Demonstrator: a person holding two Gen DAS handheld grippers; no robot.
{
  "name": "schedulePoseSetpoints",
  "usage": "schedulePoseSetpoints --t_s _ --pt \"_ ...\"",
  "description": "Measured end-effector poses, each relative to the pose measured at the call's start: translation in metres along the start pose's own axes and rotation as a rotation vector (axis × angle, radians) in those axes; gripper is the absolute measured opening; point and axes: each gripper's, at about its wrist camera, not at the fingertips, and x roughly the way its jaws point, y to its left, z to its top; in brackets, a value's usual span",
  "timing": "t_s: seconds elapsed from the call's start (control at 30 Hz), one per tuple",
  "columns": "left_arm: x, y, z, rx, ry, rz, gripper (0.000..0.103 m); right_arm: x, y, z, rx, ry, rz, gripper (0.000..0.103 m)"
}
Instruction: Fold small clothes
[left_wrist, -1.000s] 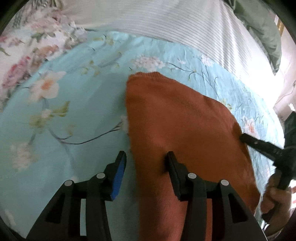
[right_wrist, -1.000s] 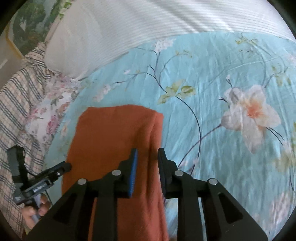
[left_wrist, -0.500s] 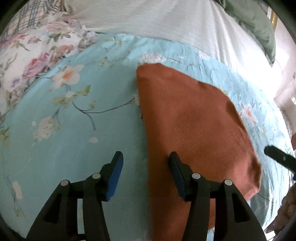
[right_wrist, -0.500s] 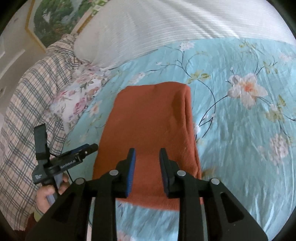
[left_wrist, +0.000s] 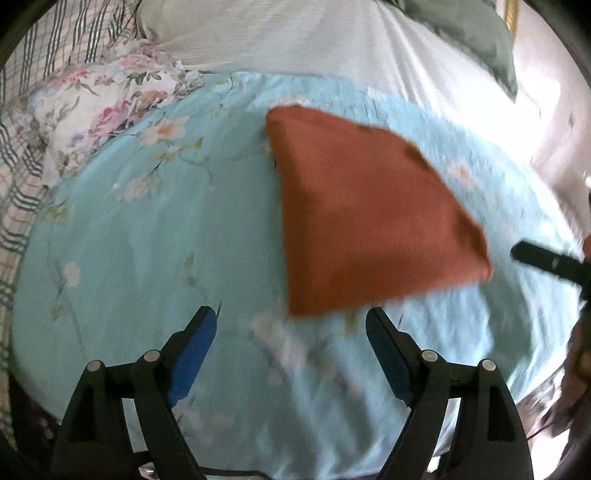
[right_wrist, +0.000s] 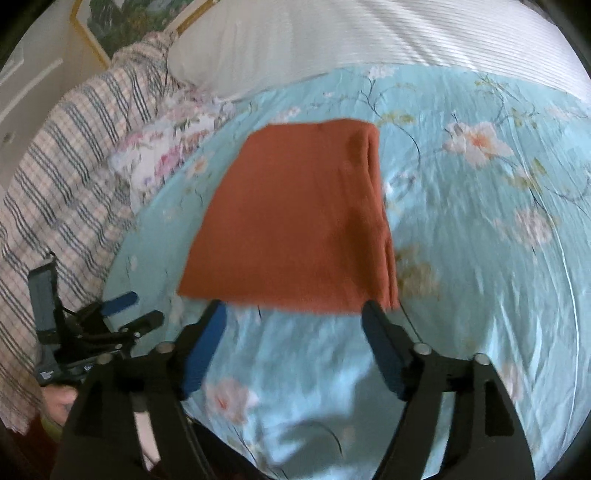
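A rust-orange garment (left_wrist: 365, 218) lies folded flat on the light blue floral sheet (left_wrist: 147, 258); it also shows in the right wrist view (right_wrist: 295, 221), with stacked folded edges along its right side. My left gripper (left_wrist: 291, 332) is open and empty, pulled back just short of the garment's near edge. My right gripper (right_wrist: 293, 325) is open and empty, with its fingertips at the garment's near edge. The left gripper also shows in the right wrist view (right_wrist: 125, 317) at the lower left, and a finger of the right gripper (left_wrist: 543, 258) shows at the right in the left wrist view.
A white striped pillow (right_wrist: 369, 37) lies across the back of the bed. A pink floral cloth (left_wrist: 103, 110) and a plaid blanket (right_wrist: 55, 166) lie at the left. A green pillow (left_wrist: 472, 33) is at the back right. The sheet's near edge (left_wrist: 332, 461) is close below.
Both grippers have pulled back off the garment toward the near edge of the bed and opened wider. The right gripper went from nearly shut to wide open. The garment lies still.
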Motion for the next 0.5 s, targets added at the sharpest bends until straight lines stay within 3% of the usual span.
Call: schedulePoseSetpoints --t_s 0.2,0.33,0.5 --pt "-0.005 -0.006 -0.039 0.059 0.04 0.123 0.083 -0.002 0.001 -0.036 -0.051 0.053 -0.049 0.081" --pt "-0.006 -0.004 -0.05 0.046 0.067 0.096 0.083 -0.005 0.005 -0.05 -0.075 0.083 -0.037 0.085" --pt "-0.011 -0.017 -0.049 0.09 0.059 0.139 0.083 -0.017 0.013 -0.042 -0.119 0.073 -0.033 0.085"
